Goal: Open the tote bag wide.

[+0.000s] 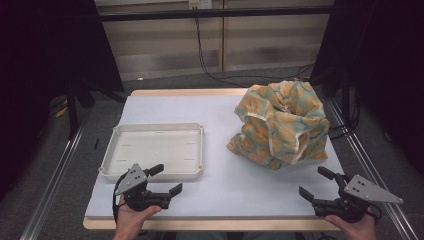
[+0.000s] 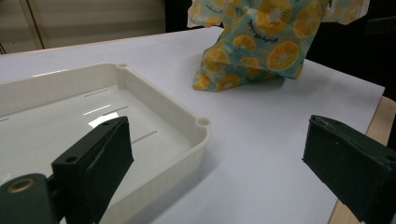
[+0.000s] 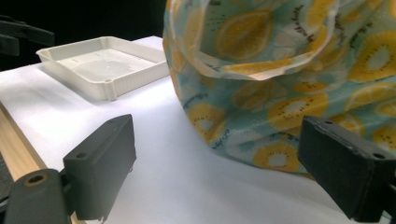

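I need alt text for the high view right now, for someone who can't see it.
A crumpled cloth with a citrus-slice print sits heaped on the right of a white table, and an empty white tray lies to its left. At the near edge, the left tongs and the right tongs, each held in a hand, are open and hold nothing.

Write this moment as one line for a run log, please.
left gripper: open, near white plastic tray | right gripper: open, facing crumpled fruit-print cloth | cloth untouched on white table
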Demonstrator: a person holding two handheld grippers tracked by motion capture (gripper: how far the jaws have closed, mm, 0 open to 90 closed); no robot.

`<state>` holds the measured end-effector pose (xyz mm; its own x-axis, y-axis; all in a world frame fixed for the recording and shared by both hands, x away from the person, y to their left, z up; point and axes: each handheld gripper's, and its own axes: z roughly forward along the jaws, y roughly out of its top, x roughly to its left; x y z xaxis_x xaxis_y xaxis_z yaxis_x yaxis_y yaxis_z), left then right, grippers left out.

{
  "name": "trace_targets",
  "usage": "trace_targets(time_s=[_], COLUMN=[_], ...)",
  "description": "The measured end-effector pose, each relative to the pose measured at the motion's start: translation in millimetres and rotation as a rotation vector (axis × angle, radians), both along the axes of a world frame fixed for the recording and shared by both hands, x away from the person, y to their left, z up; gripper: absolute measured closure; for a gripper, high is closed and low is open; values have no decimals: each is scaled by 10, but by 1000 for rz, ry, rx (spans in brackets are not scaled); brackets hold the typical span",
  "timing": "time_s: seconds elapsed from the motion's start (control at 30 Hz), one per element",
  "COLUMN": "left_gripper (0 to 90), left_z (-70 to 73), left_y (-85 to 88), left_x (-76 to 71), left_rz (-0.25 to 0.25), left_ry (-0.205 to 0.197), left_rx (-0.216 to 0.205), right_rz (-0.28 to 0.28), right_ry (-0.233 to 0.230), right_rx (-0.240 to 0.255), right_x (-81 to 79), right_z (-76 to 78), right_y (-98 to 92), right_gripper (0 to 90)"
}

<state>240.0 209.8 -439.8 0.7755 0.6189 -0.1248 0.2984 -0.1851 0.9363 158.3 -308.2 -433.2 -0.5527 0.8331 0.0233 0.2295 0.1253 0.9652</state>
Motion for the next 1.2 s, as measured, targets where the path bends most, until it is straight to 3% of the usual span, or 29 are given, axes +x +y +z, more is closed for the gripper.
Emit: trace_targets(time_s=[0.13, 0.17, 0.37, 0.53, 0.6, 0.67, 0.7, 0.77, 0.93, 1.03, 1.1, 1.2], left_gripper=[105, 109, 149, 209, 236, 270, 300, 318, 405, 432, 478, 549], left_z=[4, 10, 18, 32, 27, 53, 68, 109, 141, 152, 176, 224], left_y=[-14, -13, -32, -65, -101, -132, -147, -189, -331, -424, -455, -536], left_x=[3, 3, -7, -8, 8, 25, 41, 58, 105, 100, 122, 178], left_rz=[-10, -4, -12, -44, -61, -61, -76, -58, -118, -169, -187, -199], left_ry=[4, 4, -4, 8, 19, 20, 15, 3, 1, 17, 23, 15], left_rx=[-4, 15, 24, 34, 16, 42, 35, 52, 54, 54, 32, 37], right_rz=[-1, 2, 33, 55, 67, 99, 113, 142, 182, 224, 239, 254], right_ry=[3, 1, 16, 14, 13, 31, 32, 36, 35, 64, 64, 50], right_rx=[19, 18, 37, 43, 46, 42, 36, 26, 45, 59, 57, 57], right_x=[-8, -7, 25, 41, 50, 68, 78, 103, 184, 261, 322, 403], right_z=[21, 25, 43, 122, 163, 202, 222, 273, 410, 461, 519, 618], right_y=[-45, -51, -57, -46, -44, -42, -35, -39, -48, -20, 2, 36], right_gripper=[127, 148, 238, 285, 311, 340, 368, 383, 437, 442, 471, 516])
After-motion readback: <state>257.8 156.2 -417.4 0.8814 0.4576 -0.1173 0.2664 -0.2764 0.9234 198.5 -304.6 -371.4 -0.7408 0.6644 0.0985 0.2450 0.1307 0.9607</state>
